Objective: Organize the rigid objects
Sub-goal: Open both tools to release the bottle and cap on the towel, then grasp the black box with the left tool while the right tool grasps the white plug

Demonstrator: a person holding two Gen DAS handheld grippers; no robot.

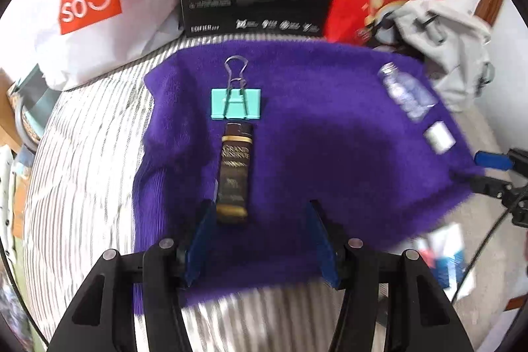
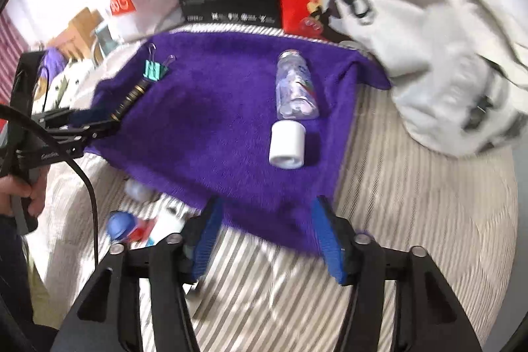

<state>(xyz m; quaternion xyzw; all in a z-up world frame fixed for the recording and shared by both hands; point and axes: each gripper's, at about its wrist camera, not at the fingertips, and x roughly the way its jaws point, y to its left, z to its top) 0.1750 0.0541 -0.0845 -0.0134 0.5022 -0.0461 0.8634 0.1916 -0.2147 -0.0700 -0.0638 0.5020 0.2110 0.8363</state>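
Grippers are both hanging over the purple towel's near edge with their blue fingers spread and holding nothing: my left gripper [image 1: 259, 240] is sitting just beside the near end of the dark chocolate bar [image 1: 233, 174], which is lying along the purple towel [image 1: 330, 154] with its far end almost touching the teal binder clip [image 1: 236, 104]. My right gripper [image 2: 269, 240] is facing the clear bottle [image 2: 297, 86] and white cap [image 2: 287, 144] lying near the towel's right edge
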